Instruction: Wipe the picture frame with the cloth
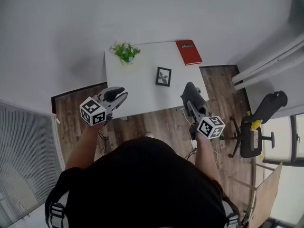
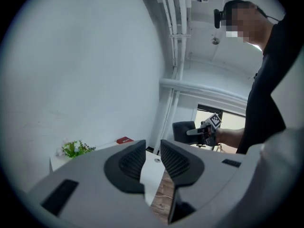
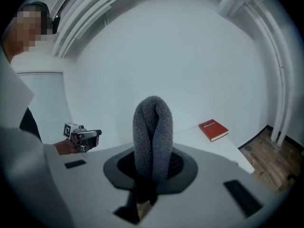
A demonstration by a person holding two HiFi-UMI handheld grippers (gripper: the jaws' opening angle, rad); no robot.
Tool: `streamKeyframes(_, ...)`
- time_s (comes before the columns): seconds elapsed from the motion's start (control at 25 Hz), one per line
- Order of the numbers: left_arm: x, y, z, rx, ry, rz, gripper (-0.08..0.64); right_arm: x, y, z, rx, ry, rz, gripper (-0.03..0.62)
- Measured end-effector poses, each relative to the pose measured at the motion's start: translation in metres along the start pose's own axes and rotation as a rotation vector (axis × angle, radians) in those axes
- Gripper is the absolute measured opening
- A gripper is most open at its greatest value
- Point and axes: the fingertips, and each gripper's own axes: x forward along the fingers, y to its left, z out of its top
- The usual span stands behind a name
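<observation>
Presently, the right gripper point(image 3: 152, 168) is clamping a folded grey cloth point(image 3: 152, 127); the left gripper point(image 2: 152, 160) is holding its jaws slightly apart, gripping nothing. Ahead, between both, the picture frame point(image 1: 163, 76) is sitting on the white table point(image 1: 137, 91).

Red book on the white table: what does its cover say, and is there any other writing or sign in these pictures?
Red hardcover book: one short white word on the cover, too blurred to read.
Black-and-white marker cubes: square patterns only, no letters or numbers.
Small black picture frame: no words can be made out.
</observation>
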Motion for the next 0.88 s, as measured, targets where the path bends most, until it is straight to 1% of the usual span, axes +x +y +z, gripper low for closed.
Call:
streamKeyframes(0.4, 0.031, -0.001, 0.005, 0.009, 0.016, 0.048, 0.104, 0.015, -0.038, 0.009, 0.003, 0.015, 0.055, 0.048)
streamKeyframes(0.64, 0.061, -0.003, 0.012, 0.004, -0.002, 0.066, 0.104, 0.029, -0.066, 0.022, 0.003, 0.026, 0.090, 0.046)
streamKeyframes(0.88, 0.067, 0.000, 0.001, -0.014, 0.024, 0.084, 0.104, 0.041, -0.076, 0.037, -0.024, 0.031, 0.102, 0.048)
